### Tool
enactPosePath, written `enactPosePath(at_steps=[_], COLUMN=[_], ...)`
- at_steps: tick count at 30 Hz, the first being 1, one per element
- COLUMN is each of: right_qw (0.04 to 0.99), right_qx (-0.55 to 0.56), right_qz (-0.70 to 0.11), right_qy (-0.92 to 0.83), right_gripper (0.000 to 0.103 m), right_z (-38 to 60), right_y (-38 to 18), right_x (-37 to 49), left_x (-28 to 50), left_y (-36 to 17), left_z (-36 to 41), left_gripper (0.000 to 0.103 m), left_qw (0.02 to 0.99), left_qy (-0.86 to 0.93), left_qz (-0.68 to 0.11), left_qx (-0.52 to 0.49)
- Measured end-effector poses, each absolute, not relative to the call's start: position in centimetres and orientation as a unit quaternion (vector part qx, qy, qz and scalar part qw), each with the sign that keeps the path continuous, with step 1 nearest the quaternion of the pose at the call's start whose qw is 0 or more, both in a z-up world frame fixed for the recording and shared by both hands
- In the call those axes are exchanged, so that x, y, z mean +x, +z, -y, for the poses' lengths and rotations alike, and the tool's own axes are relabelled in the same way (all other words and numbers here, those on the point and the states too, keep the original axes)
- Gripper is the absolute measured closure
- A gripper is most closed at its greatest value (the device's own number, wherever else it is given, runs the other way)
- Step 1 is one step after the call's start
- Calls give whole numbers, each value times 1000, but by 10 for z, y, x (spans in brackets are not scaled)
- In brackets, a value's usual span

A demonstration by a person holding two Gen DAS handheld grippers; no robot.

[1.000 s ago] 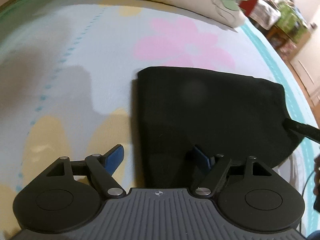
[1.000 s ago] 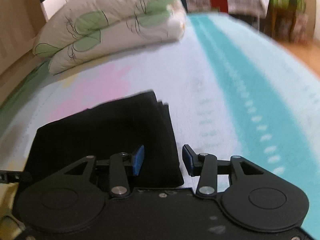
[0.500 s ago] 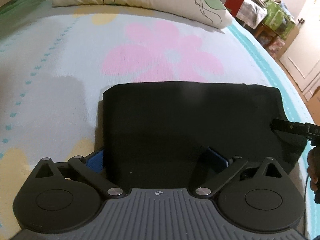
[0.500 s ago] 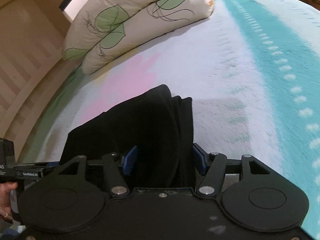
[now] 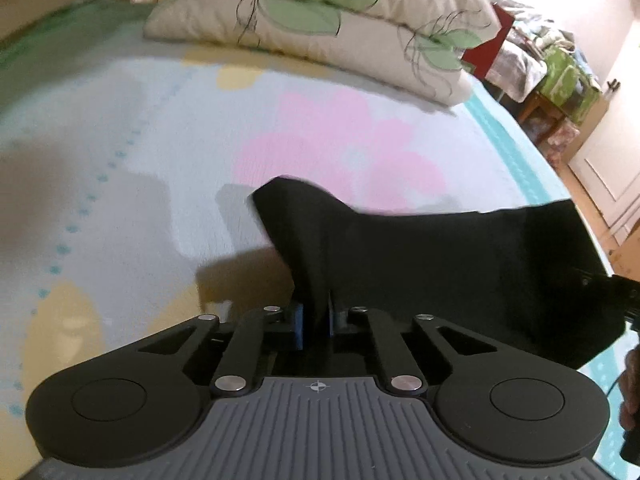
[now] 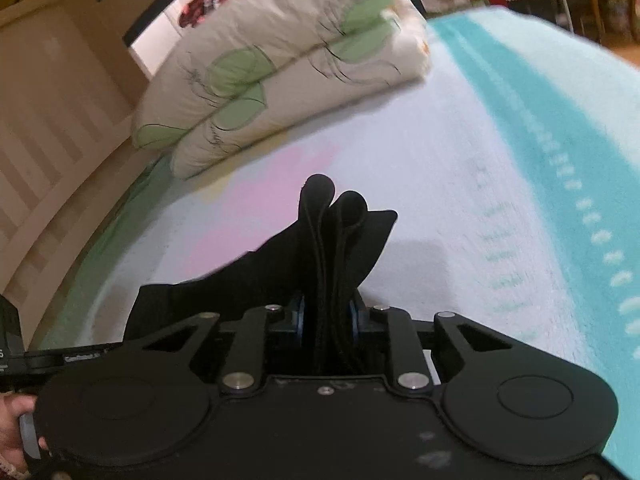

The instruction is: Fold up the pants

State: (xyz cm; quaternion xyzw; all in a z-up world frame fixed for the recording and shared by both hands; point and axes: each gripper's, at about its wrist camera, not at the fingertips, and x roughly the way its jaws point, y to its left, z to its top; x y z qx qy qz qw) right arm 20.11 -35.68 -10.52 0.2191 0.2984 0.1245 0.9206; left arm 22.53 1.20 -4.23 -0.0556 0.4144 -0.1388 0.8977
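I count one bed (image 5: 132, 168), its light blue cover printed with a pink flower and yellow patches and edged by a teal band. On it lie two cream pillows (image 5: 320, 32) with green leaf prints, stacked one on the other at the far end, and one pair of black pants (image 5: 440, 264). I have two grippers in play.

From the left wrist I see the pants as a broad dark sheet, folded into layers, stretched from my left gripper (image 5: 314, 322) off to the right, where the tip of the other tool shows at the frame's edge. A corner of the cloth rises just beyond the fingers and casts a shadow on the cover below. This view also takes in cluttered furniture and a white door at the far right.

The right wrist shows what the left does not: the folded edge end-on, several thick layers bunched upright with two rounded loops at the top. It also shows a wooden slatted headboard (image 6: 52, 152) at left and a hand (image 6: 16, 428) gripping the other tool.

My left gripper's blue pads (image 5: 298, 326) are nearly together, pinching a thin fold of the pants. My right gripper (image 6: 326, 316) is clamped on the thicker bundle, its jaws held somewhat apart by the cloth.
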Motion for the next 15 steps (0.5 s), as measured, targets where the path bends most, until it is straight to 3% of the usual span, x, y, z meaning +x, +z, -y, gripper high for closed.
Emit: enactPosePath(at_steps=[6,15], right_qw=[926,900], right_qx=[186,185], right_qz=[-286,-292], right_qy=[163,267], right_gripper=[82,83], right_z=[310,190], right_y=[-58,-32], right_x=[173,176], left_x=[190,145], left_y=[-6,25], left_z=[-45,-177], left_gripper=[93,93], left_qw=[907,915], left_qy=[-128,-51], left_qz=[-397,-390], left_qx=[-64,-88])
